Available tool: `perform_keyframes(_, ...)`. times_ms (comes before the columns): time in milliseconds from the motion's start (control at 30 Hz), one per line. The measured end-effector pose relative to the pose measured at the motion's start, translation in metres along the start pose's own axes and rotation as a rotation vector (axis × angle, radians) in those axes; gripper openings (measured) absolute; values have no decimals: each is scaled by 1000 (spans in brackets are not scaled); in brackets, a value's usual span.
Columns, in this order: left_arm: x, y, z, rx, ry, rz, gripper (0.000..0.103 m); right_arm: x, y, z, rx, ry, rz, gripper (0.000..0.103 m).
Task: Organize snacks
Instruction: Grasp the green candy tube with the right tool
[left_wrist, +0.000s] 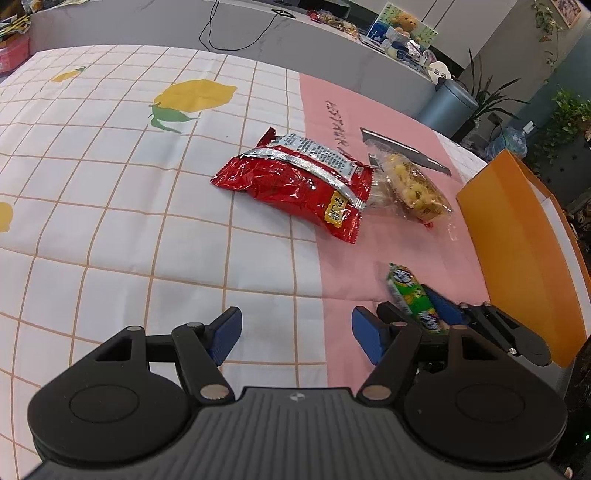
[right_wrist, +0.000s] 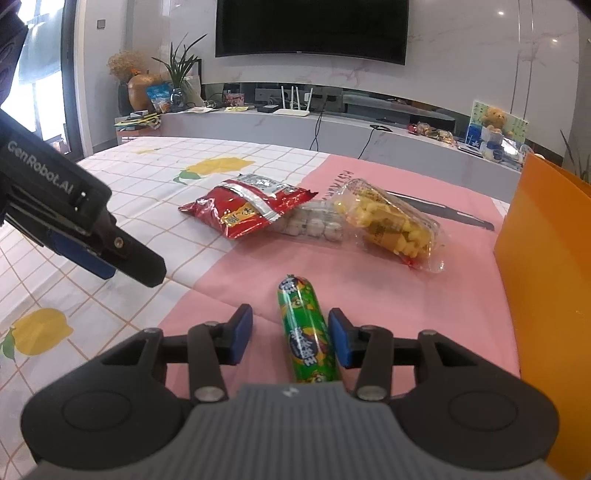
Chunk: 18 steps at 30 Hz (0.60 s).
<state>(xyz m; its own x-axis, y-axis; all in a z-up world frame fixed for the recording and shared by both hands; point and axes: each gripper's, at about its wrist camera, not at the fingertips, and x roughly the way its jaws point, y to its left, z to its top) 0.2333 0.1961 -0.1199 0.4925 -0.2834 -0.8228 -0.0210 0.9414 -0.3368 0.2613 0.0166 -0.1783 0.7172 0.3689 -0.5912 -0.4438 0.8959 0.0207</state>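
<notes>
A green wrapped sausage (right_wrist: 306, 332) lies on the pink part of the cloth, between the blue pads of my right gripper (right_wrist: 291, 338). The right pad rests against it, the left pad stands apart, so the jaws are open. In the left wrist view the same sausage (left_wrist: 406, 291) shows at the lower right, with the right gripper (left_wrist: 415, 308) around it. My left gripper (left_wrist: 295, 336) hovers open over the cloth with nothing between its fingers. Farther back lie a red snack bag (left_wrist: 295, 184), a clear bag of yellow puffs (left_wrist: 413, 184) and a clear pack of pale round sweets (right_wrist: 314, 223).
An orange box (right_wrist: 546, 258) stands at the table's right edge, close to the right gripper. A dark flat strip (right_wrist: 443, 212) lies behind the snacks. The checked lemon tablecloth (left_wrist: 110, 184) stretches to the left. A grey counter with clutter runs behind the table.
</notes>
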Motion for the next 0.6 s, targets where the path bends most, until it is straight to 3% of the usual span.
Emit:
perform_keyframes(167, 0, -2, -2, 8, 0, 13, 80, 0, 8, -1, -45, -4, -53, 20)
perform_keyframes(367, -11, -6, -3, 9, -38, 27, 78, 0, 5, 0, -34, -3, -45, 20)
perform_keyframes(600, -26, -25, 0, 130, -131, -3, 79, 1, 0, 0, -16, -2, -59, 20)
